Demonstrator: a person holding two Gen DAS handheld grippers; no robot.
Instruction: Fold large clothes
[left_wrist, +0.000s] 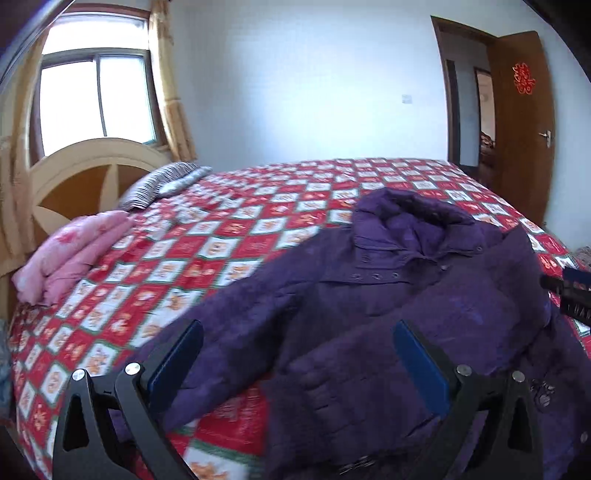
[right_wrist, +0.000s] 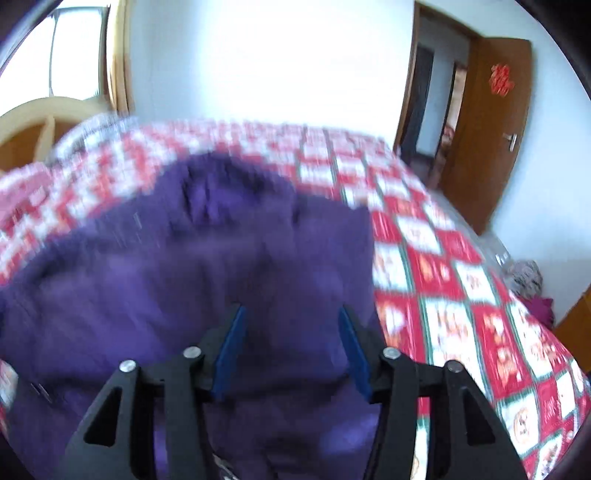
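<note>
Spread over the red-checked bed (left_wrist: 221, 236), the purple coat (left_wrist: 406, 288) fills the lower right of the frame, both the left claw (left_wrist: 299, 350) and right claw (right_wrist: 291, 347) released and empty above it, so each should probably pinch one hem corner before folding.

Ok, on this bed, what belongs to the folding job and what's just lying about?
Job:
purple jacket
left gripper, open
right gripper, open

Lying about:
pink folded bedding
striped pillow
patterned bedspread, the work surface
</note>
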